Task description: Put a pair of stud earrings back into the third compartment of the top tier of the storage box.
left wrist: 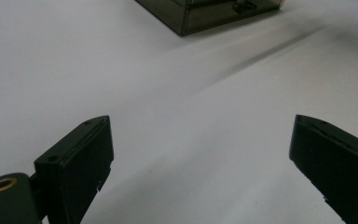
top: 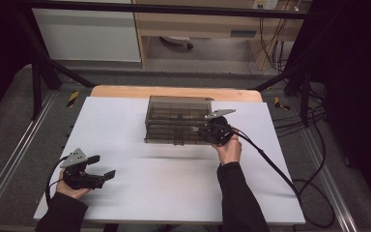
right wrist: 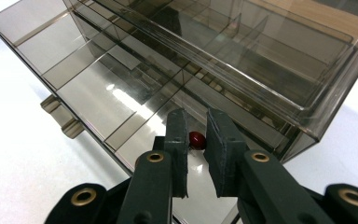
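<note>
White paper covers the surface, and on it, toward the far edge, sits a smoky clear compartment box with its long axis running left to right. A small red bead lies in a near compartment, just ahead of the right gripper, whose jaws are clenched to a narrow gap, apparently gripping nothing, angled down into the box. Well apart at the near left, the left gripper rests with 2 jaws released wide.
</note>
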Demonstrator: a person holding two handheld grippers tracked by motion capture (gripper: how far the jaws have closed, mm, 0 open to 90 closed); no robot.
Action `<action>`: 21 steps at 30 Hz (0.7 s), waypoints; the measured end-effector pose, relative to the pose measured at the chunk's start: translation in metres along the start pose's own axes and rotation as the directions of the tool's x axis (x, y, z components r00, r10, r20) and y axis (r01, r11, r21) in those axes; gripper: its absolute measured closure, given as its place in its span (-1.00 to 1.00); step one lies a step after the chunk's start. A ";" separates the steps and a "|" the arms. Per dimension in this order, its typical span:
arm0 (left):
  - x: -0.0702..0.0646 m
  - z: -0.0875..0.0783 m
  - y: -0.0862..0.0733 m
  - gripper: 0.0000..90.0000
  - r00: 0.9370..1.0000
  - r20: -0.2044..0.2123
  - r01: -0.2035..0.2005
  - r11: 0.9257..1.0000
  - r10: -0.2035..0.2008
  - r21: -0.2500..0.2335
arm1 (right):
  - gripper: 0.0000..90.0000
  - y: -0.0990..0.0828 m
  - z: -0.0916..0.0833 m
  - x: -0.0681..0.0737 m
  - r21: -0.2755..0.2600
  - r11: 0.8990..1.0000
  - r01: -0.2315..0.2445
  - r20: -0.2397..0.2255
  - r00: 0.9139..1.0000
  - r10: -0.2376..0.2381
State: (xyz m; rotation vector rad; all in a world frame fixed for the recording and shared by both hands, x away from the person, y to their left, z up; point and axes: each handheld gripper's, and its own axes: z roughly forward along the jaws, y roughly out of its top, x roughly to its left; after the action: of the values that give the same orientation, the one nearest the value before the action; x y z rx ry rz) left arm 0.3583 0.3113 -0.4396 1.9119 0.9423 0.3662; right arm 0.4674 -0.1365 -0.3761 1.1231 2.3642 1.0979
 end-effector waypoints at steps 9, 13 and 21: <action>0.000 0.001 0.000 -0.86 1.000 0.000 0.001 1.000 -0.001 0.003 | 0.62 0.000 -0.007 0.002 -0.028 1.000 0.000 -0.002 1.000 0.000; 0.000 0.001 0.000 -0.86 1.000 0.000 0.001 1.000 -0.001 0.004 | 0.43 0.000 -0.019 0.006 -0.079 0.997 0.003 -0.007 1.000 -0.004; 0.000 0.001 0.000 -0.86 1.000 0.000 0.000 1.000 0.000 0.006 | -0.27 -0.002 -0.040 0.008 -0.160 0.987 -0.023 -0.019 1.000 0.021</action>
State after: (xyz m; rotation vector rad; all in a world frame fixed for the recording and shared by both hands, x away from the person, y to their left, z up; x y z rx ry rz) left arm 0.3587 0.3107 -0.4403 1.9169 0.9442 0.3638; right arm 0.4389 -0.1517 -0.3505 1.0892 2.2349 1.2845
